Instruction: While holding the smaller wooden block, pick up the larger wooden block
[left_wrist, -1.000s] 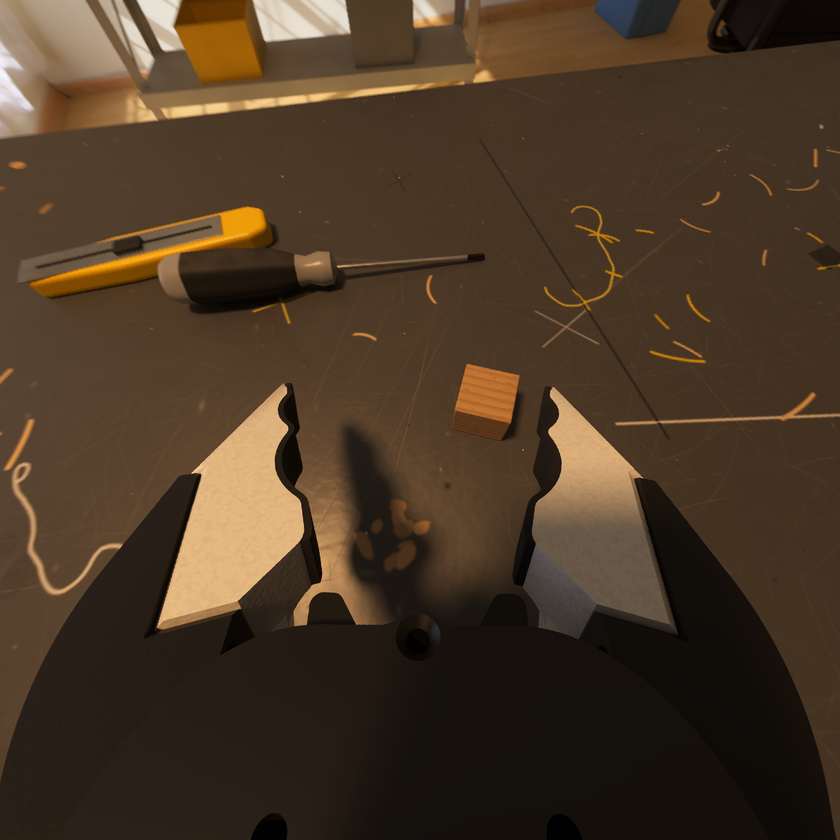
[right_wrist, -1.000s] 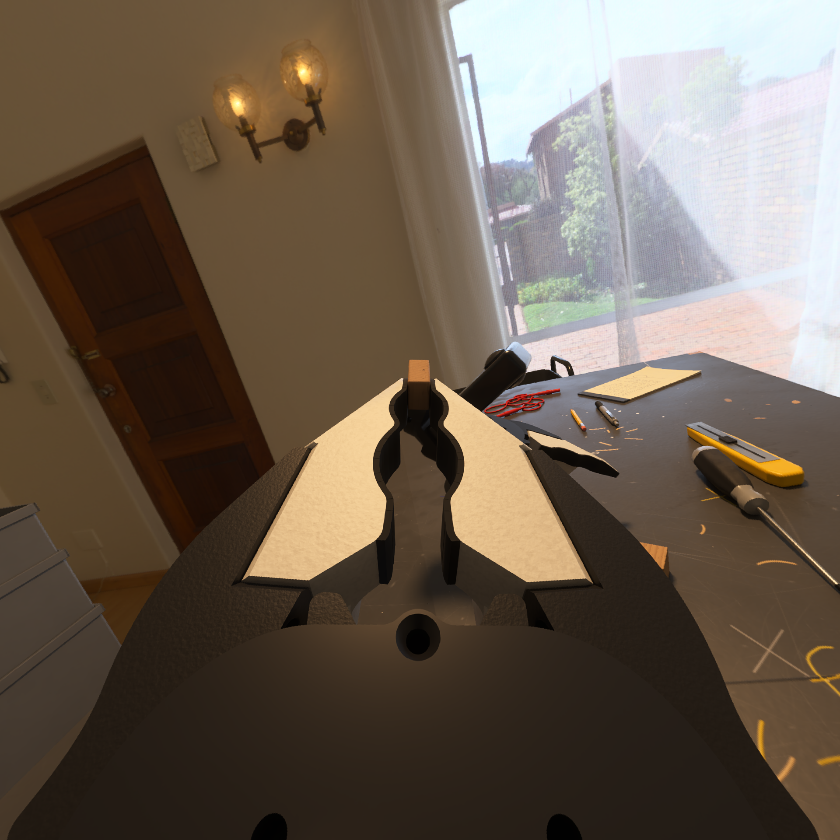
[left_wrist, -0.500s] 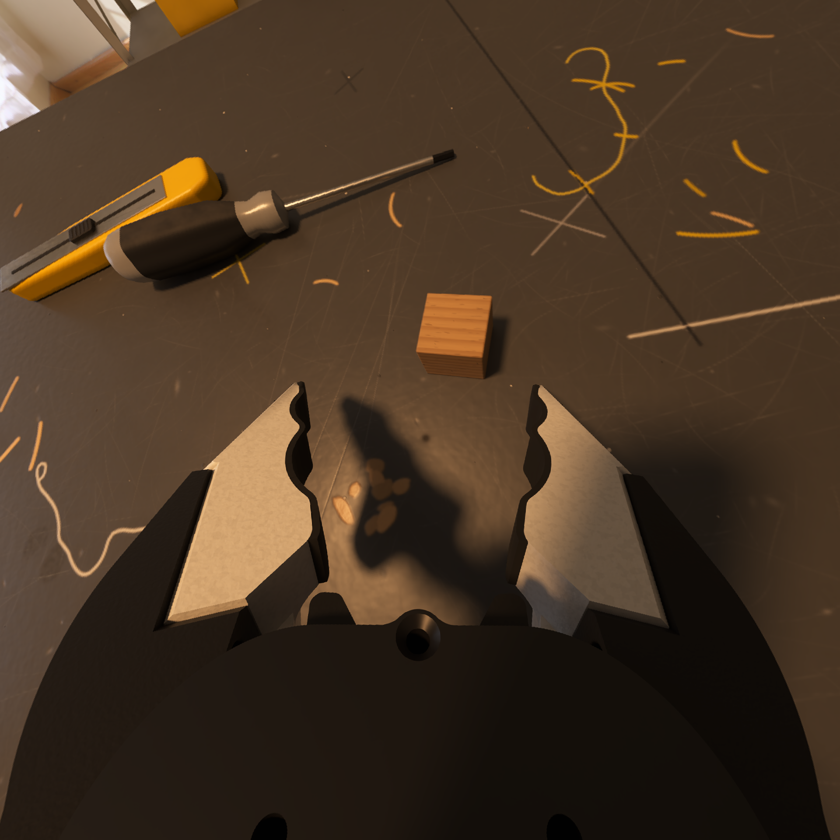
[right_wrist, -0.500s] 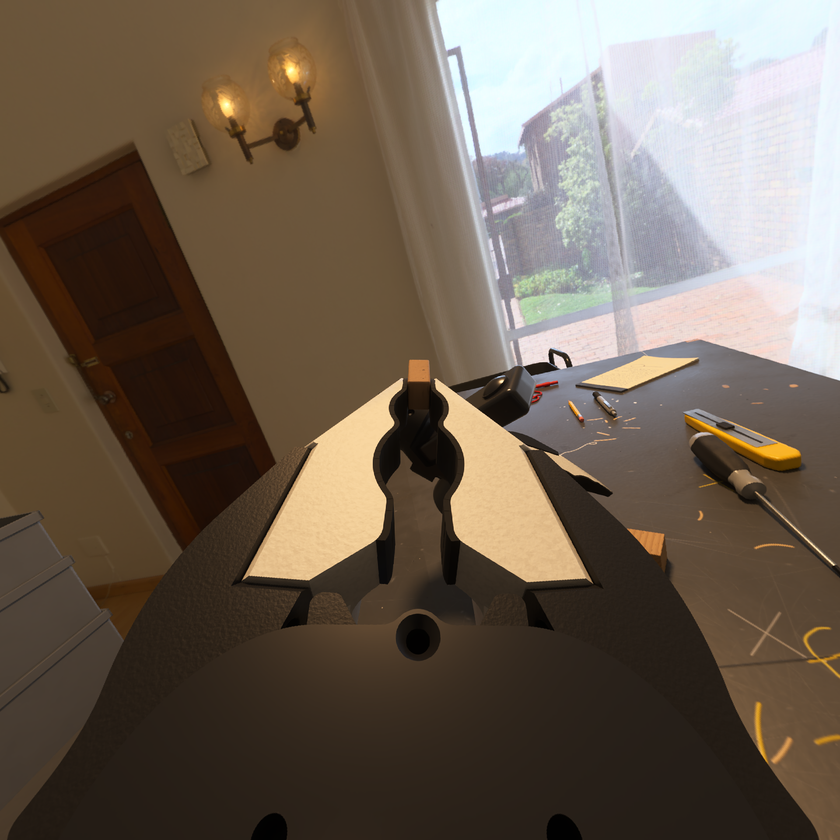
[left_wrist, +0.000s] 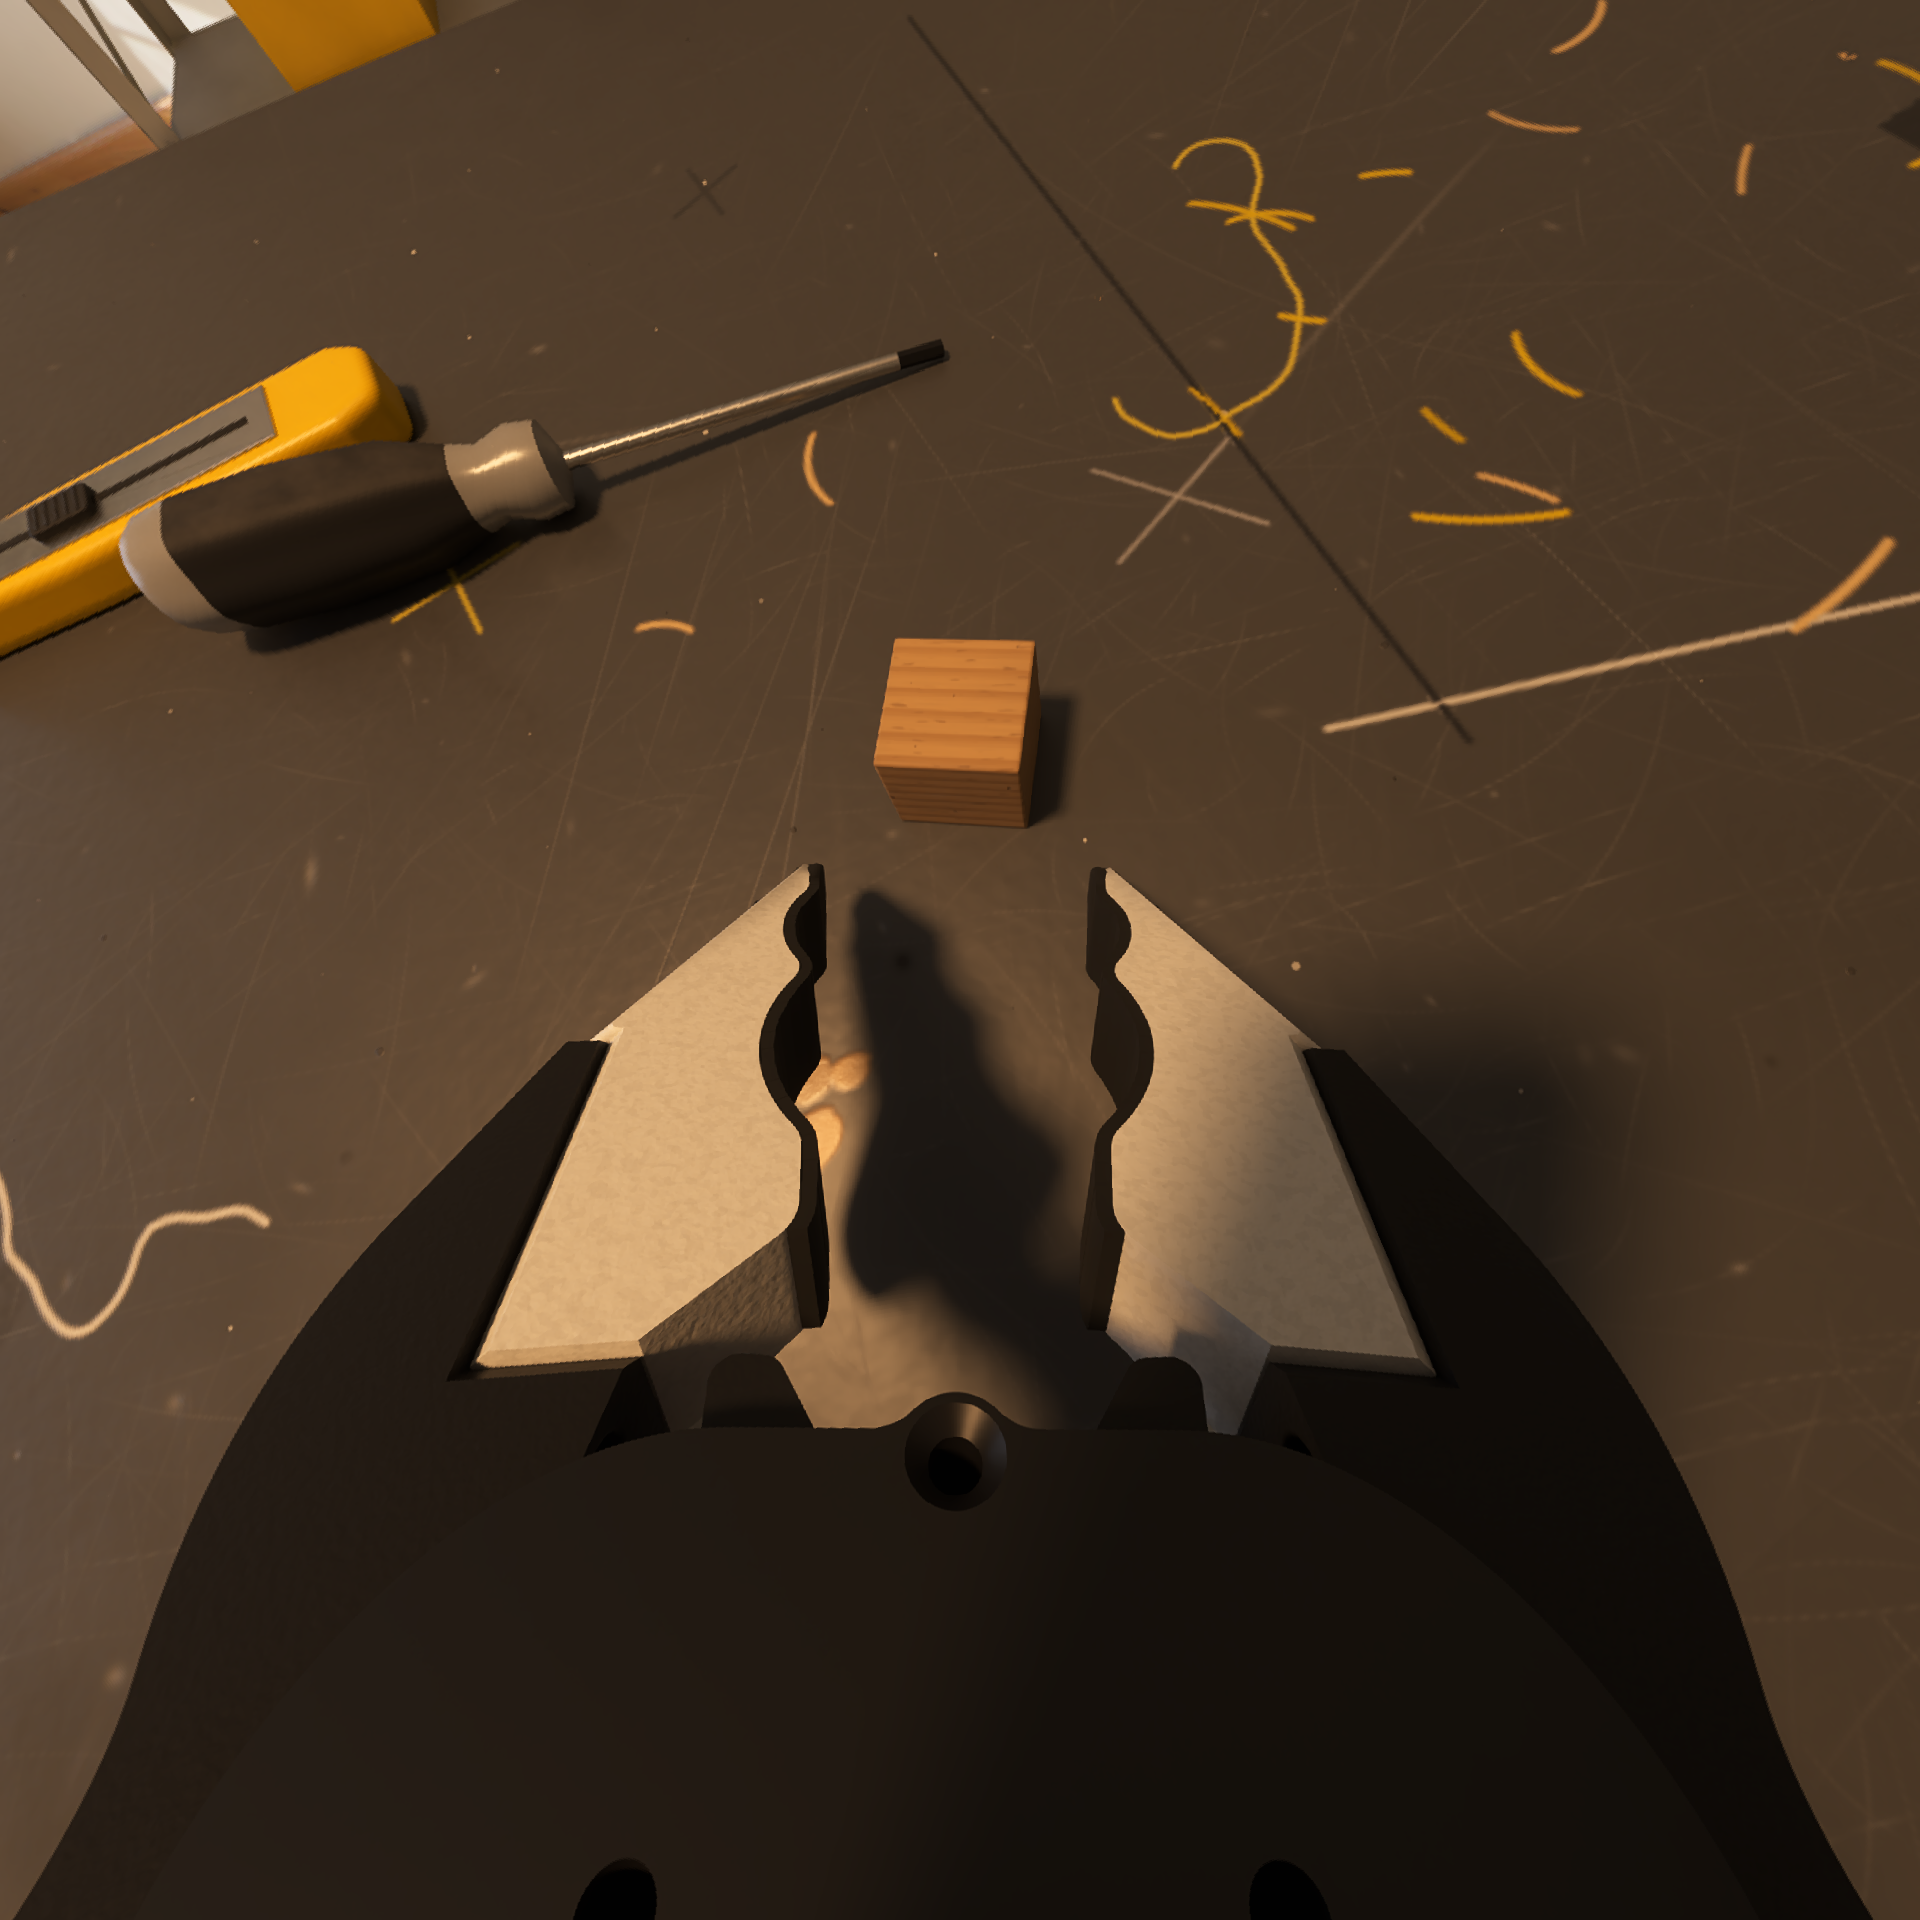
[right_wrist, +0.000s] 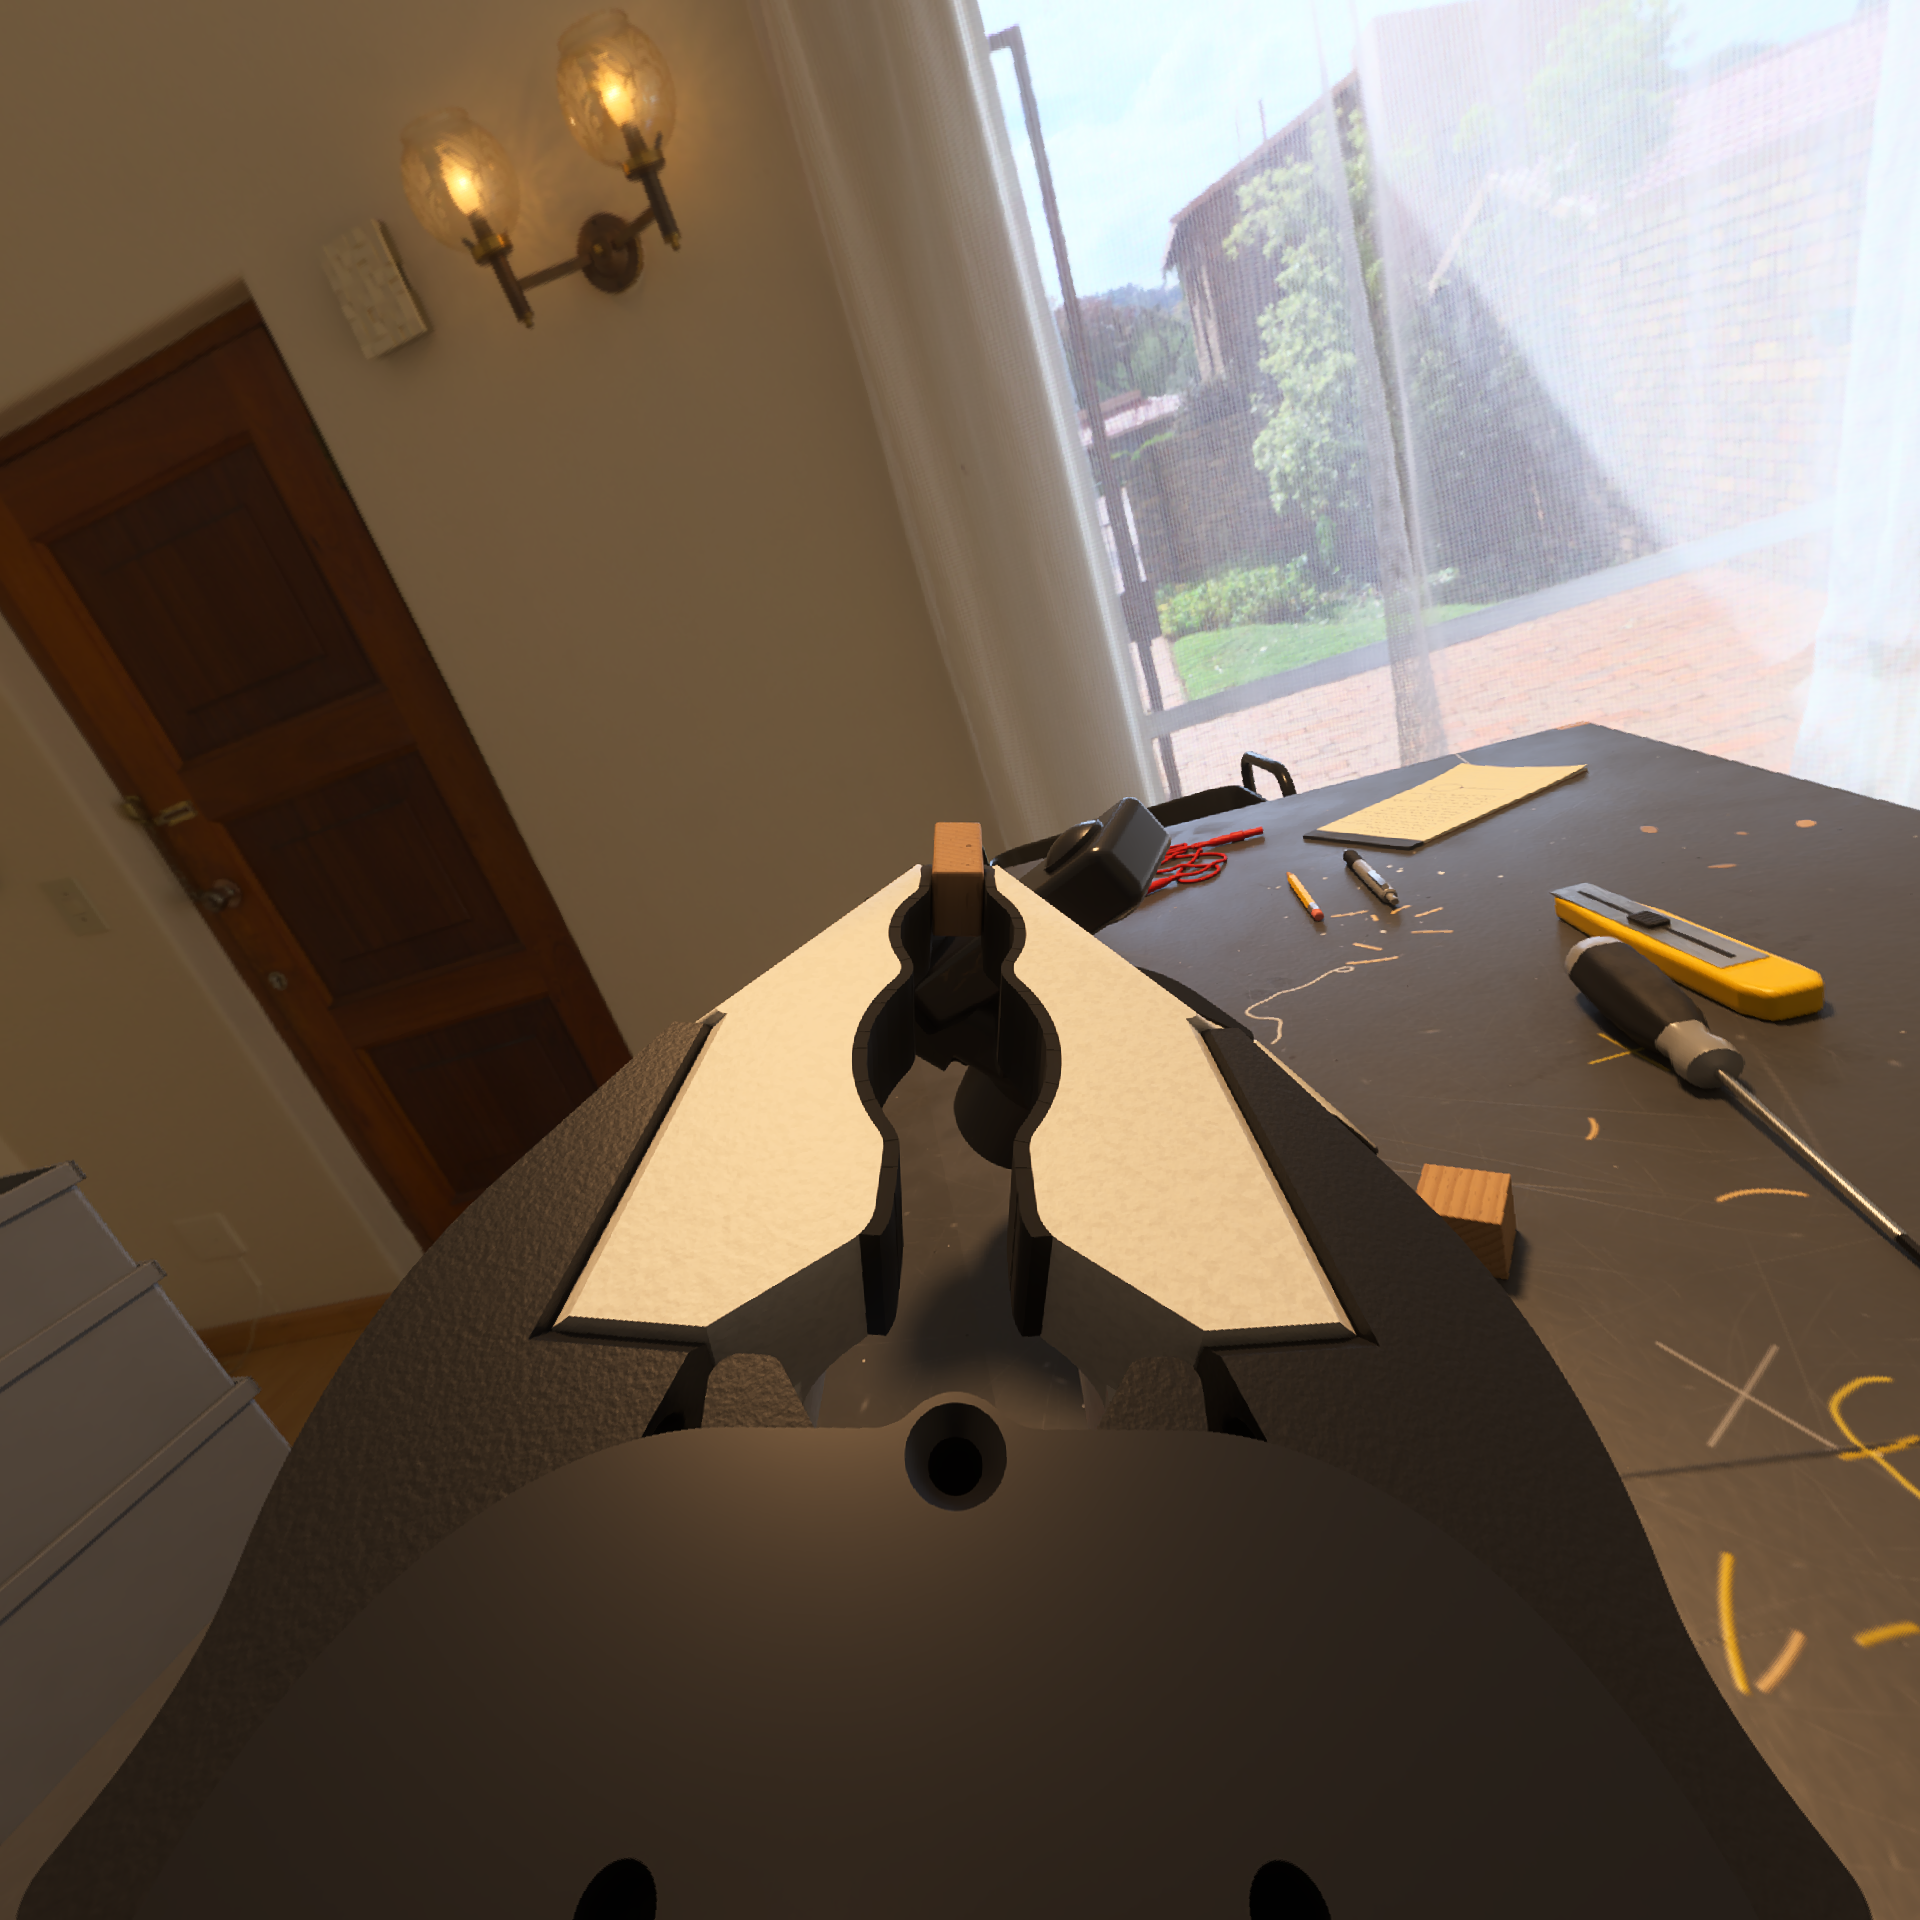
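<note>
A dark scratched workbench (left_wrist: 1558, 935) is filling the left wrist view; the left gripper (left_wrist: 956, 883) is hovering spread, short of the larger wooden block (left_wrist: 961, 727), a near-cube with no clear long axis, squarely facing it. Grasping remains.

Right wrist view: the right gripper (right_wrist: 957, 883) is pinching the smaller wooden block (right_wrist: 956, 862), standing upright, aloft.

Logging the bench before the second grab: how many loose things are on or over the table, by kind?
Wooden blocks: 2, larger, smaller
Screwdriver: 1
Utility knife: 1
Notepad: 1
Marker: 1
Pencil: 1
Total: 7
</note>
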